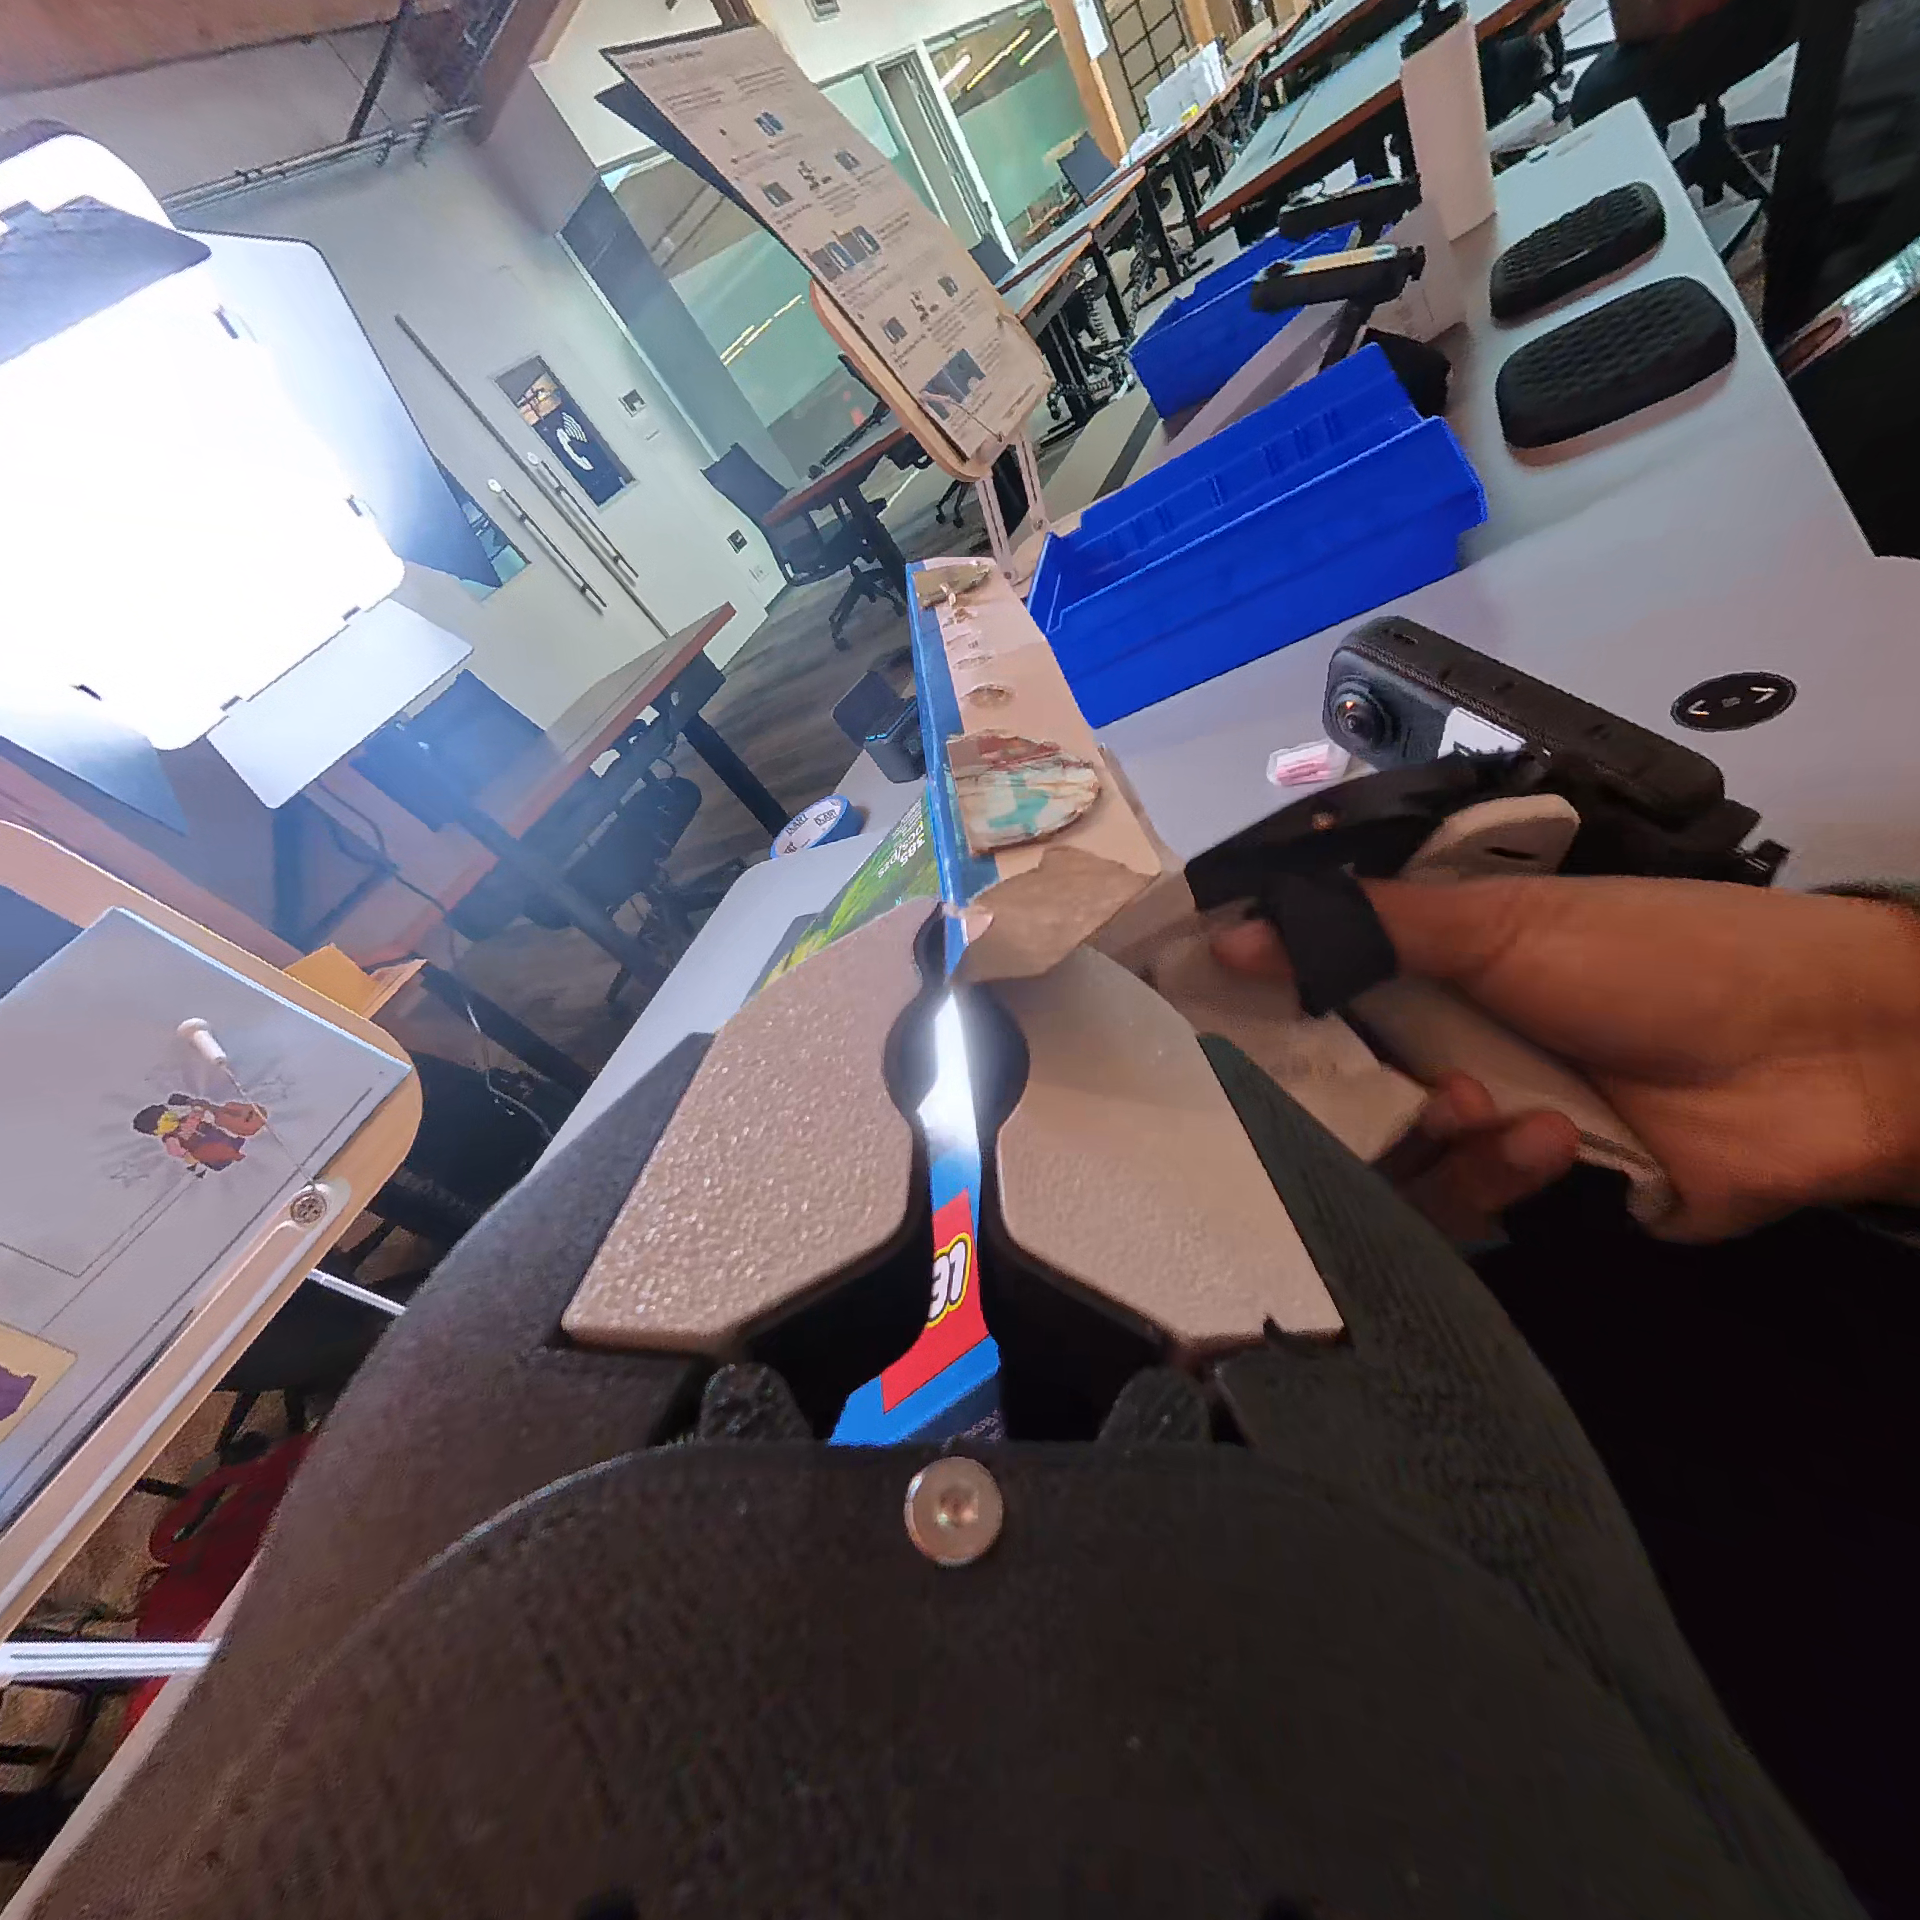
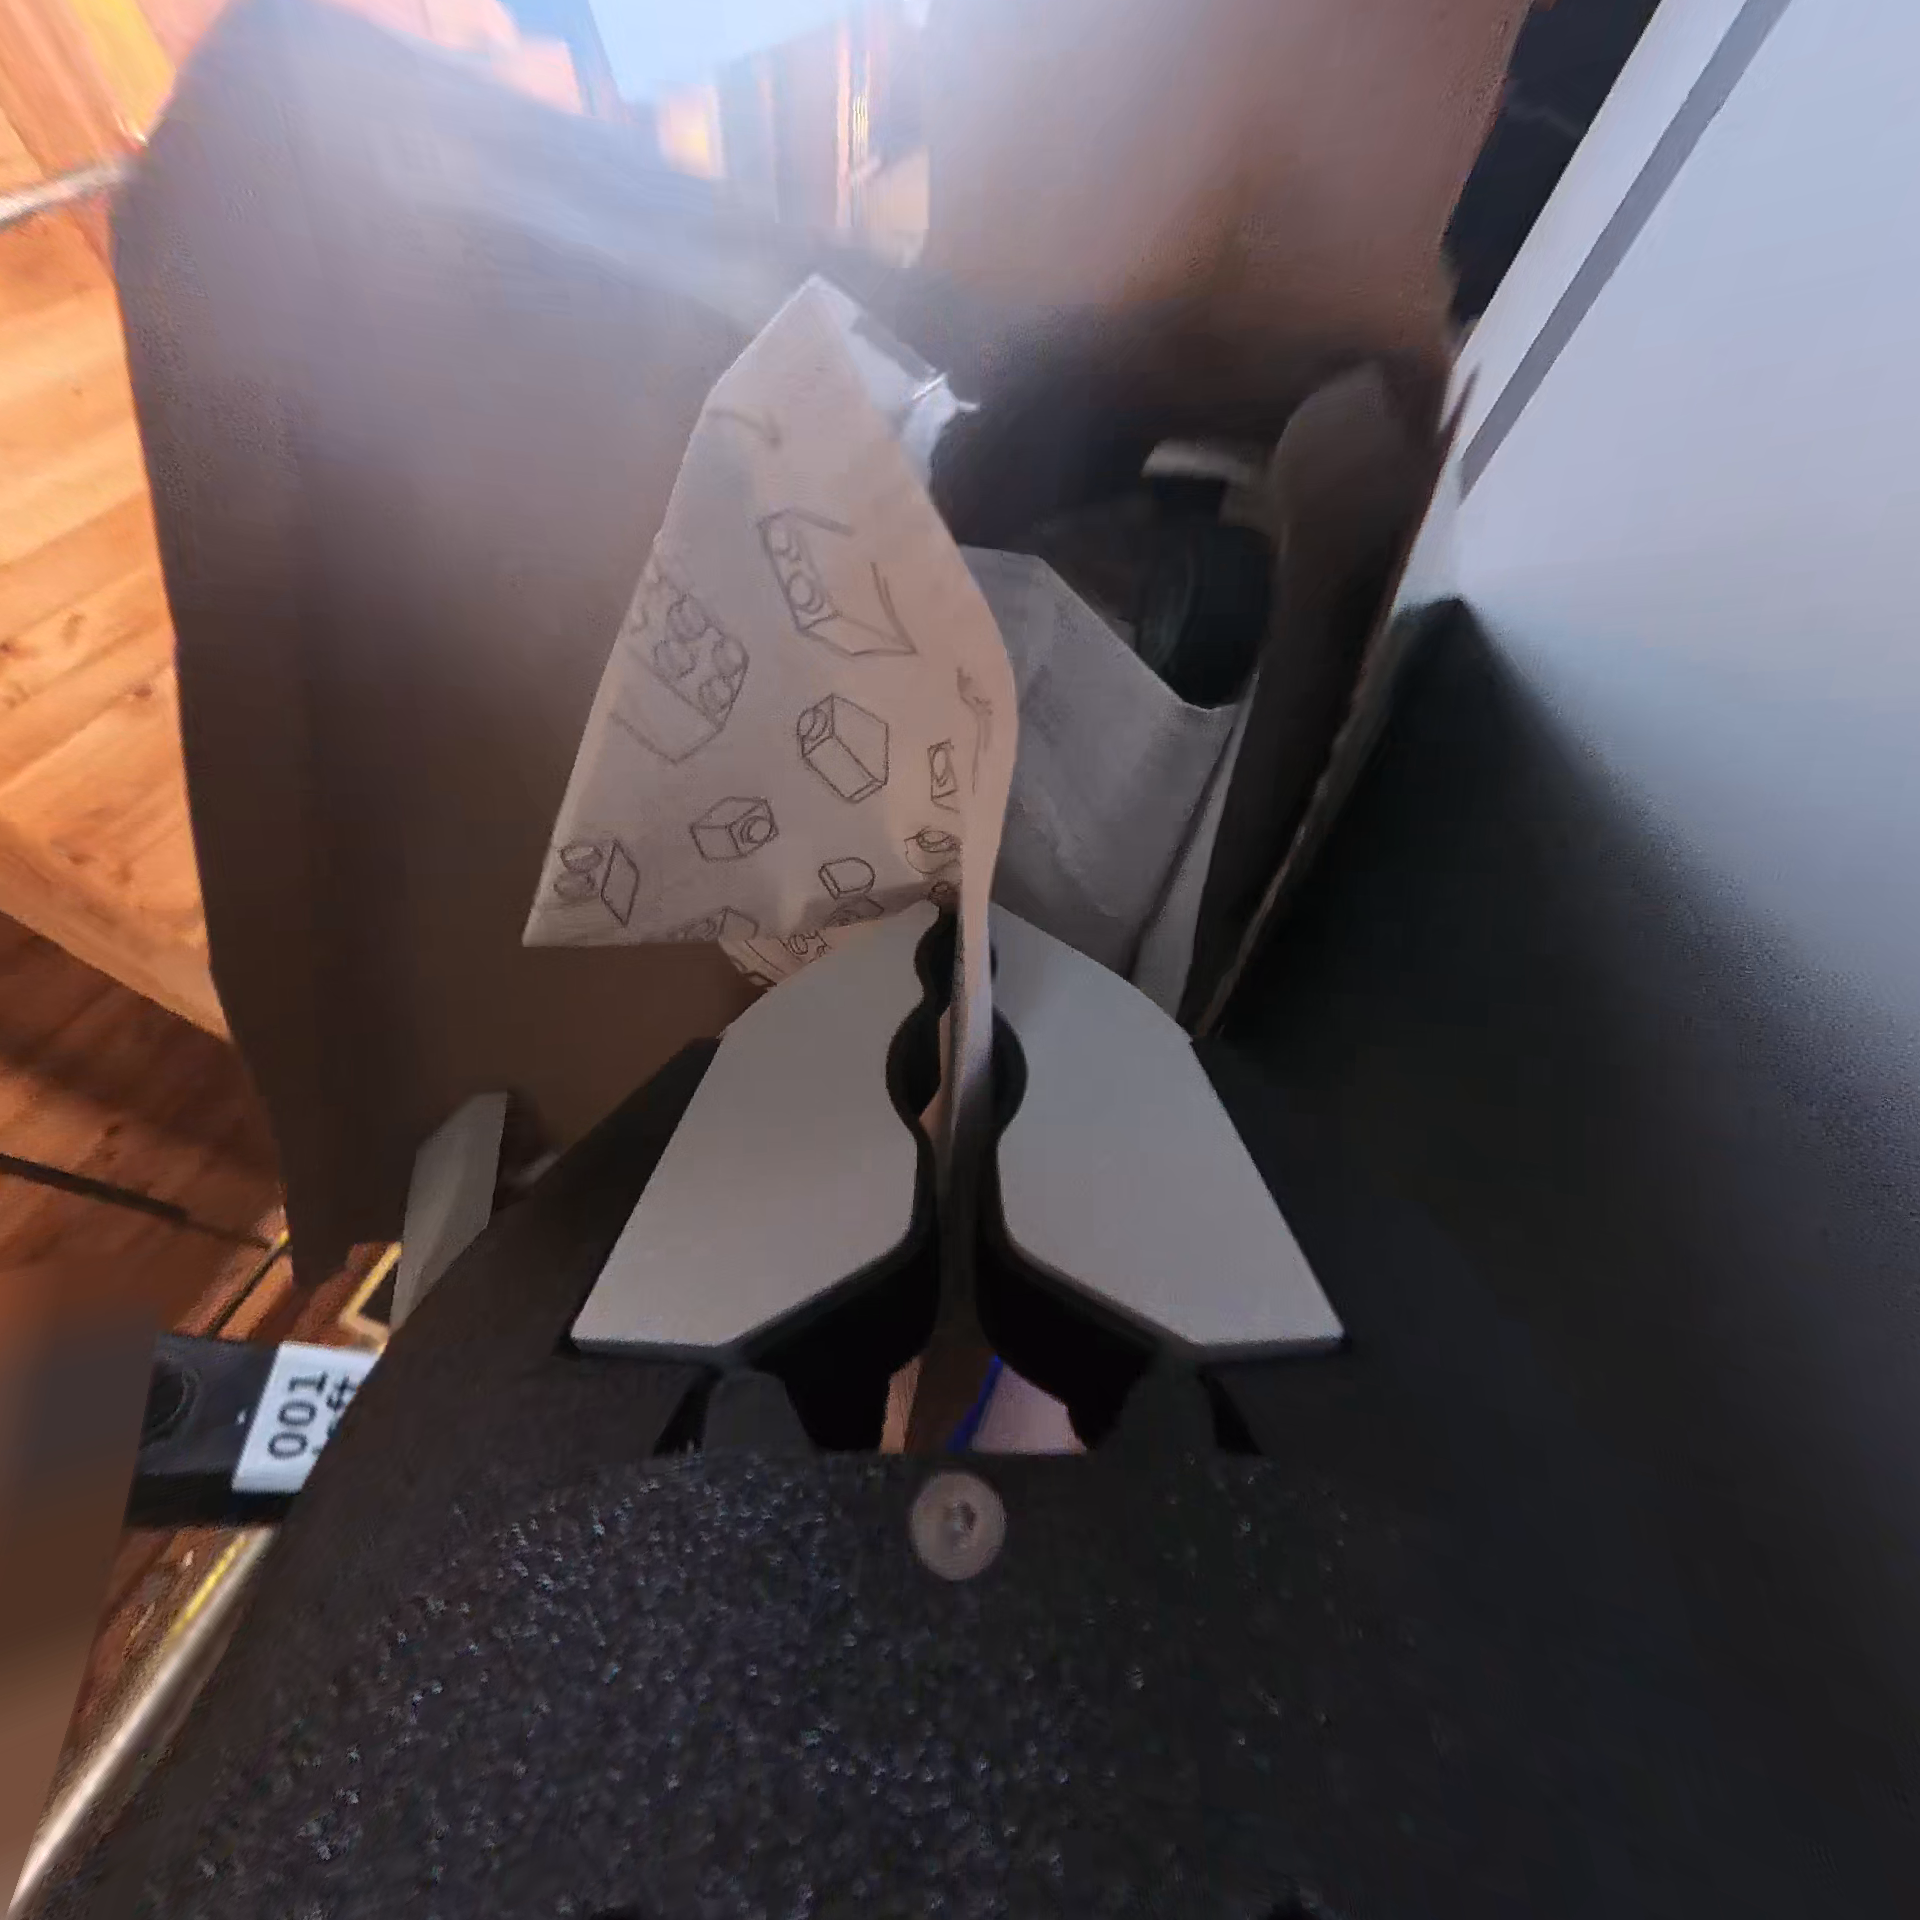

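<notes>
grey table: fingers clamp box, paper bag.

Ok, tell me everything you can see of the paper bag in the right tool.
The paper bag is off-white, looks like thin matte paper, and is printed with grey line drawings of toy bricks. It is creased and folded, rising past the right tool, whose pads are shut on its lower edge. It sits inside an open brown cardboard box, beside a second, paler bag. Its top end is blurred.

black textured tool bodies, grey pebbled fingers, silver centre screw.
</notes>
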Available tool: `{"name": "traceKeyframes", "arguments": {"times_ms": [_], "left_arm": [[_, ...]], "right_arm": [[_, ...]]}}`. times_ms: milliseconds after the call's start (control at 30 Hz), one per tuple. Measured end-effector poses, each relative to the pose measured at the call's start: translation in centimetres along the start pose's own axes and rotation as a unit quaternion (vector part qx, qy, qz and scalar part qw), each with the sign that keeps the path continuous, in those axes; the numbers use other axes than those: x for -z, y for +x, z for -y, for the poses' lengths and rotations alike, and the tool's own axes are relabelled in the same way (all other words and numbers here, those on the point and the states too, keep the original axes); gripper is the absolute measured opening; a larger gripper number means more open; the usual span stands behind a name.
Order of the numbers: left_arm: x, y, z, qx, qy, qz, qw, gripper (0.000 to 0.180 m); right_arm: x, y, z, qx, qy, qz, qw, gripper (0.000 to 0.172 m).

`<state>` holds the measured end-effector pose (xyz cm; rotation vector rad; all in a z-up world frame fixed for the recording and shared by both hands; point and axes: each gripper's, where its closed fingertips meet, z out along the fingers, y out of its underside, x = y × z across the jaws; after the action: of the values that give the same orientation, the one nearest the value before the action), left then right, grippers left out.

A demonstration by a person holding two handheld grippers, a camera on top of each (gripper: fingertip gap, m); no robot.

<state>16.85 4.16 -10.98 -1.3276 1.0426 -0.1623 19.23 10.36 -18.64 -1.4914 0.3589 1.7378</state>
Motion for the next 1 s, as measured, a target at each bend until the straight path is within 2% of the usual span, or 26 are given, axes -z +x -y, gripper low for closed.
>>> {"name": "traceKeyframes", "arguments": {"times_ms": [67,133,200,300,367,567,667,733,800,900,933,1000], "left_arm": [[-0.3,-0.5,0.2,0.004,-0.001,0.004,1.000,0.002],[-0.5,-0.5,0.1,0.022,-0.009,-0.009,1.000,0.001],[-0.5,0.0,0.0,0.029,-0.014,-0.020,0.999,0.001],[-0.3,1.6,-0.5,-0.050,-0.038,-0.001,0.998,0.005],[0.2,1.9,-0.6,-0.055,-0.033,0.004,0.998,0.003],[0.6,-0.1,0.9,-0.042,0.001,0.017,0.999,0.002],[2.1,-2.9,2.8,-0.020,0.021,0.034,0.999,0.001],[3.1,-5.2,4.2,0.006,0.035,0.040,0.999,0.001],[3.9,-7.8,5.4,0.020,0.043,0.052,0.998,0.001],[4.7,-10.3,7.0,0.073,0.059,0.017,0.995,0.001],[5.0,-11.1,7.3,0.096,0.065,0.005,0.993,0.001],[5.3,-12.7,7.3,0.143,0.075,-0.021,0.987,0.001]], "right_arm": [[-0.9,-1.1,-3.3,0.024,-0.056,0.007,0.998,0.001],[-1.3,-1.4,-5.0,0.034,-0.077,0.000,0.996,0.000],[-1.8,-1.3,-5.1,0.039,-0.082,-0.010,0.996,0.000],[-2.5,-0.7,-3.1,0.031,-0.070,-0.022,0.997,0.001],[-2.3,-0.1,-1.9,0.041,-0.061,-0.032,0.997,0.000],[-2.4,-2.3,-5.2,0.173,-0.194,-0.052,0.964,0.000],[-1.5,-5.0,-5.2,0.169,-0.257,0.014,0.951,0.016],[-0.7,-7.8,-4.5,0.222,-0.285,0.044,0.931,0.029],[0.1,-10.6,-3.5,0.359,-0.308,0.052,0.880,0.033],[0.5,-15.5,-1.2,0.571,-0.297,0.062,0.762,0.046],[0.5,-17.1,-0.8,0.634,-0.297,0.070,0.711,0.049],[0.2,-19.5,-0.4,0.756,-0.297,0.080,0.578,0.055]]}}
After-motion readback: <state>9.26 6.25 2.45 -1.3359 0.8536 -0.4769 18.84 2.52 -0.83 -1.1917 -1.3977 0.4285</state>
